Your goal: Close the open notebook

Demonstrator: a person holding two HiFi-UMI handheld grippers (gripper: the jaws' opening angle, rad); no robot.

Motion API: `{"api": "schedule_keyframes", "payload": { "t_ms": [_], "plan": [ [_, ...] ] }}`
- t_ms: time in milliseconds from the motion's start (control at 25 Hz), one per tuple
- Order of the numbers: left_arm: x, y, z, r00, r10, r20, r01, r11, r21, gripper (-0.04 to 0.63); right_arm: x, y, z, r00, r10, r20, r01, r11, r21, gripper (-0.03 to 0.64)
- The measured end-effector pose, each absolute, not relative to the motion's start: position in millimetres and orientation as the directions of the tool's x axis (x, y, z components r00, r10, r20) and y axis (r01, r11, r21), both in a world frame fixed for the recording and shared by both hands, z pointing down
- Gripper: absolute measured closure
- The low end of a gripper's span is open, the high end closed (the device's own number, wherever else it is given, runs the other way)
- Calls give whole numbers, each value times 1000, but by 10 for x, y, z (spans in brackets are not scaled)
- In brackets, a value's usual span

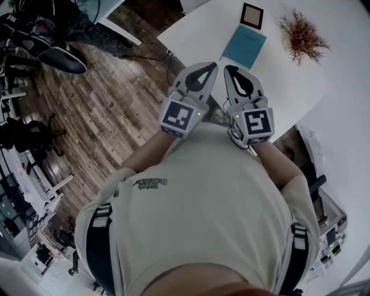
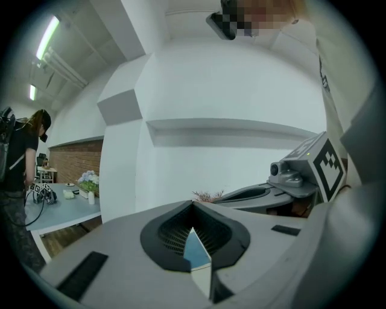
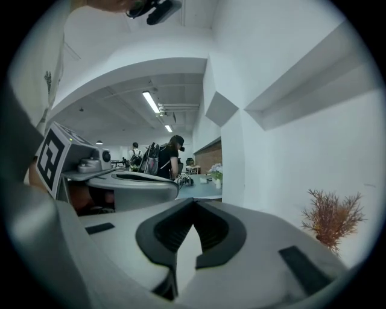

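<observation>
A teal notebook (image 1: pixel 245 46) lies flat with its cover shut on the white table (image 1: pixel 202 29), ahead of both grippers. The person holds the two grippers side by side in front of their chest, raised off the table and pointing at it. My left gripper (image 1: pixel 213 65) (image 2: pixel 193 204) has its jaws together with nothing between them; a blue sliver of the notebook (image 2: pixel 194 250) shows through the gap behind its tips. My right gripper (image 1: pixel 227 68) (image 3: pixel 194 202) is also shut and empty. Neither gripper touches the notebook.
A small framed picture (image 1: pixel 252 15) sits just beyond the notebook, and a dried brown plant (image 1: pixel 302 36) (image 3: pixel 333 218) stands to its right. Wooden floor (image 1: pixel 98 110) and an office chair (image 1: pixel 58 55) lie left of the table. People (image 3: pixel 169 154) stand at distant desks.
</observation>
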State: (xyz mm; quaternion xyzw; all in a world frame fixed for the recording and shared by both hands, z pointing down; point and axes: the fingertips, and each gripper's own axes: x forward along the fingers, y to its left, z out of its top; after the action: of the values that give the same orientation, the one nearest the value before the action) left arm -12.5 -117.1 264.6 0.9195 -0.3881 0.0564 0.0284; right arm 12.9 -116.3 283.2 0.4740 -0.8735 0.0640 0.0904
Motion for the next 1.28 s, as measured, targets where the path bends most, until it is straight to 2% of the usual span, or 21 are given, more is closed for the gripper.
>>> {"api": "schedule_keyframes", "payload": {
  "t_ms": [160,320,1280],
  "plan": [
    [-206,-1099,2561,672,-735,91,-738,-674,0,583,108,-1102,2695,-546,-820,171,-835,550,-29,614],
    [-231,-1059,2559,664,-742,90,-745,-667,1,583,-27,-1009,2523,-600,-792,109,-793,608,50,615],
    [-340,-1110,2505,655,-749,100,-751,-660,-16,583,-41,-1082,2359,-577,-813,81,-814,580,24,615]
  ]
}}
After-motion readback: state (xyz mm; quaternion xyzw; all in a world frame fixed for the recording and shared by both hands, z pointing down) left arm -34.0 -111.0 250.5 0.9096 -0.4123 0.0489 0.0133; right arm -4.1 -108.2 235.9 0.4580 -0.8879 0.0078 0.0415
